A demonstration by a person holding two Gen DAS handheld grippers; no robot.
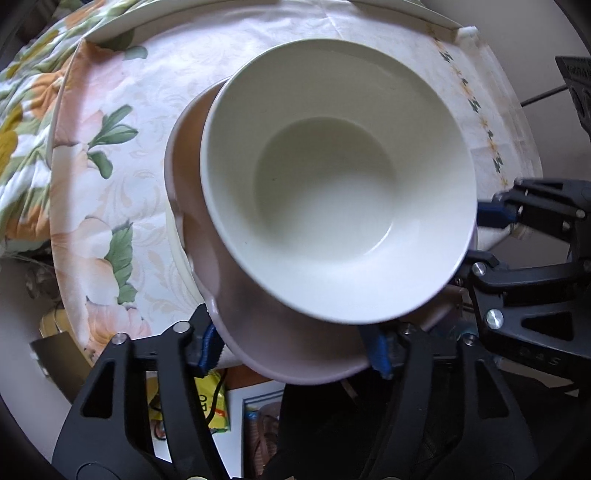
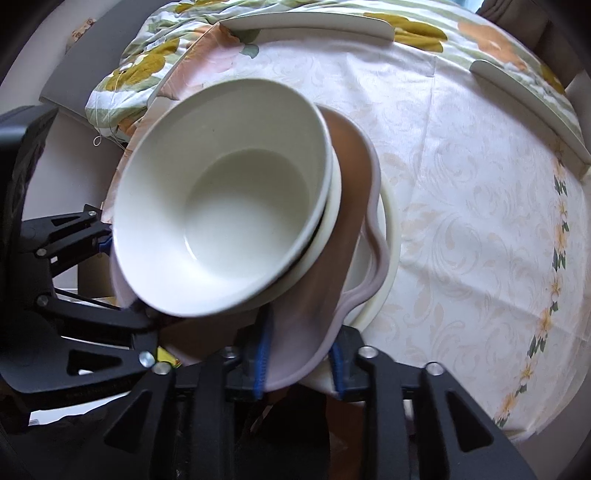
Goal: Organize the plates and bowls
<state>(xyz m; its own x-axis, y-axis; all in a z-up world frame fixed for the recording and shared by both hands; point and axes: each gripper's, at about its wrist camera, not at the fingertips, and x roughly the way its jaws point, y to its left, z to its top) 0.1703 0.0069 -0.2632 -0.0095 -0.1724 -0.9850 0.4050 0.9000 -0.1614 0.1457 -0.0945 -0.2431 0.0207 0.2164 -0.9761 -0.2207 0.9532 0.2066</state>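
Both tongs work on one stack at the near table edge. Left gripper [image 1: 295, 350] stands fairly wide, its blue pads [image 1: 207, 347] at either side of the pink plate [image 1: 280, 347], touching its rim. Right gripper [image 2: 299, 362] is narrower, its pads [image 2: 261, 358] pressed on the near rim of the same plate [image 2: 332, 295]; in the left view it [image 1: 480, 236] comes in from the right.

A white bowl [image 1: 332, 184] tops the stack, glossy, plain, with a round flat bottom. Its mouth faces up and tips a little toward the cameras. In the right view a second white bowl [image 2: 334, 206] nests beneath it [image 2: 221, 206], only its rim showing. Below sits the pink plate, scalloped at the edge, pale lilac outside and brownish inside. A cream plate [image 2: 391, 258] lies under that, flat on the tablecloth [image 2: 461, 184].

Being round, the stack has no long axis; it leans off-centre, the bowls shifted toward the left of the right view. Two more pale plates [image 2: 306, 24] lie at the far side.
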